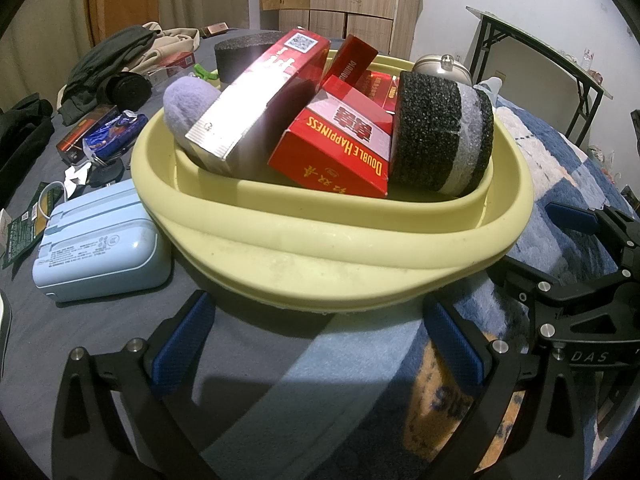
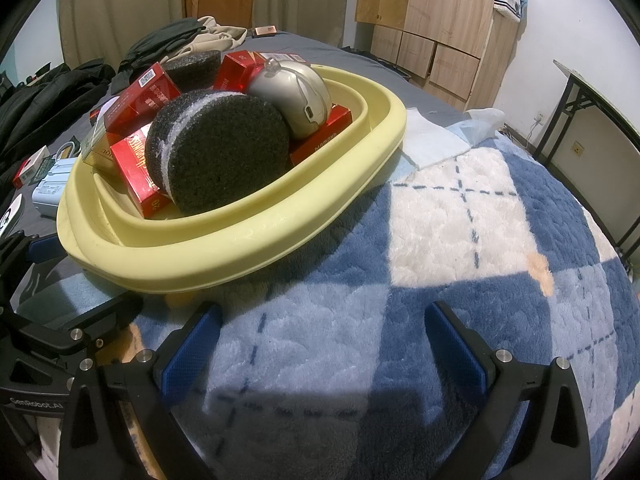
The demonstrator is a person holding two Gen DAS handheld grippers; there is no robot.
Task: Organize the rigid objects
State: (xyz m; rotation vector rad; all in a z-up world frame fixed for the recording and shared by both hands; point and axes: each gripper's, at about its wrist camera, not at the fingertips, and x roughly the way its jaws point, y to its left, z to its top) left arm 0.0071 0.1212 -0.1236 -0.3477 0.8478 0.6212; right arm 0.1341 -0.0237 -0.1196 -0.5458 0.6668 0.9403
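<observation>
Both hand-held grippers, left (image 1: 320,344) and right (image 2: 324,344), hang open and empty before the full basin (image 1: 320,240); next probably the blue case (image 1: 100,240).

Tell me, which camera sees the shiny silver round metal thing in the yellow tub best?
The right wrist view. There the shiny silver round metal thing shows almost whole, leaning on red boxes inside the yellow plastic tub. In the left wrist view only its top peeks out behind the round black sponge block.

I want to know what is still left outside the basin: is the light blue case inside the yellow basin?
No: in the left wrist view the light blue case lies on the grey sheet beside the yellow basin, outside its rim.
</observation>
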